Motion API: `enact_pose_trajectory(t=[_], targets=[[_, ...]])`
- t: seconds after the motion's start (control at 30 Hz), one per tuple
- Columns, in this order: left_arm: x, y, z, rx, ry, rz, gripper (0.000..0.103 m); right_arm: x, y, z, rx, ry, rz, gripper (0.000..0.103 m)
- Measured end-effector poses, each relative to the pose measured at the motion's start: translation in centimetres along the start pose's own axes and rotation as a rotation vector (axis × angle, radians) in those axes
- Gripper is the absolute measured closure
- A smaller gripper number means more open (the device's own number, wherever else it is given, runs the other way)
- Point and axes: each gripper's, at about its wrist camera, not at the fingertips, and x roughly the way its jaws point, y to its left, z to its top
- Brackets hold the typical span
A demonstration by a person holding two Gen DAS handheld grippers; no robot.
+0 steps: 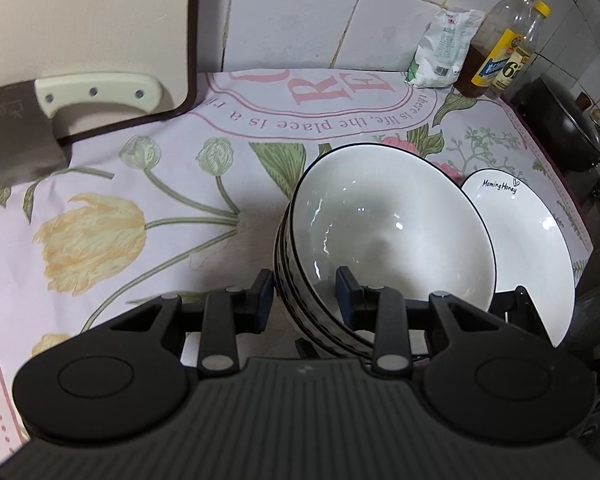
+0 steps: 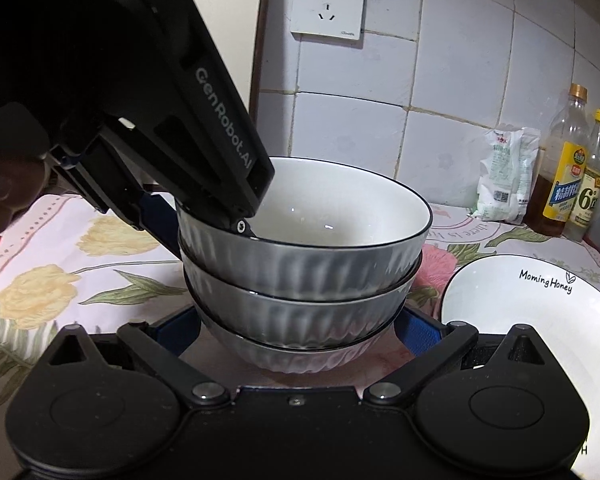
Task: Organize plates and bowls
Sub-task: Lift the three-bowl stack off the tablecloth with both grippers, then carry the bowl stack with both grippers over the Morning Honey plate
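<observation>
— Where's the bowl stack (image 2: 300, 276)?
— Centre frame: three ribbed, glossy bowls on the floral cloth (image 1: 140, 208). My left gripper (image 1: 304, 300) pinches the top rim; my right gripper (image 2: 300, 334) straddles the bottom bowl, whether clamped I cannot tell.
— The plate (image 2: 528, 316)?
— Lower right, smooth white.
</observation>
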Motion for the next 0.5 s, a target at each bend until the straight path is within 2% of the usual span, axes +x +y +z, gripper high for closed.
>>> enact_pose_trajectory(t=[0.2, 0.5], targets=[[-1.3, -0.3, -1.0, 0.012, -0.008, 0.030, 0.072, -0.9, 0.4, 0.0, 0.005, 0.004, 0.023, 0.000], [-4.6, -1.8, -2.3, 0.050, -0.036, 0.045, 0.072, -4.1, 1.1, 1.0, 0.036, 0.010, 0.002, 0.000]])
